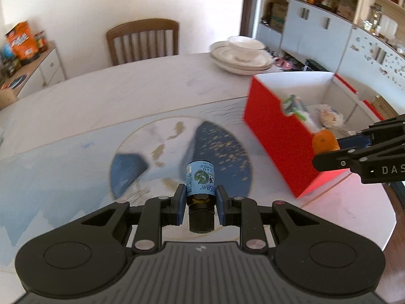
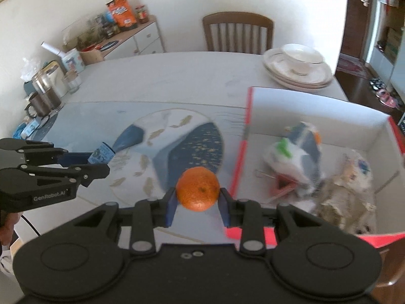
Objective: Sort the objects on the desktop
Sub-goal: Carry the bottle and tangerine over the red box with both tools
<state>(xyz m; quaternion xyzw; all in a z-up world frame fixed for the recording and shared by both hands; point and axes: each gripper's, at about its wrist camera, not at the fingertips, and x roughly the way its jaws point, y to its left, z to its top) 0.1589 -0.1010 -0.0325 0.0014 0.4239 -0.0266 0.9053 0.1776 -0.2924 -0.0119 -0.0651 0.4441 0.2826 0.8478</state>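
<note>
My left gripper is shut on a small brown bottle with a blue label and a black cap, held above the blue patterned mat. My right gripper is shut on an orange tangerine, held just left of the red box. In the left wrist view the right gripper with the tangerine hangs over the box's near rim. In the right wrist view the left gripper with the bottle is at the left. The box holds packets and wrappers.
Stacked white plates with a bowl sit at the table's far right corner. A wooden chair stands behind the table. Jars, a mug and tins crowd the table's left edge. Cabinets stand beyond the box.
</note>
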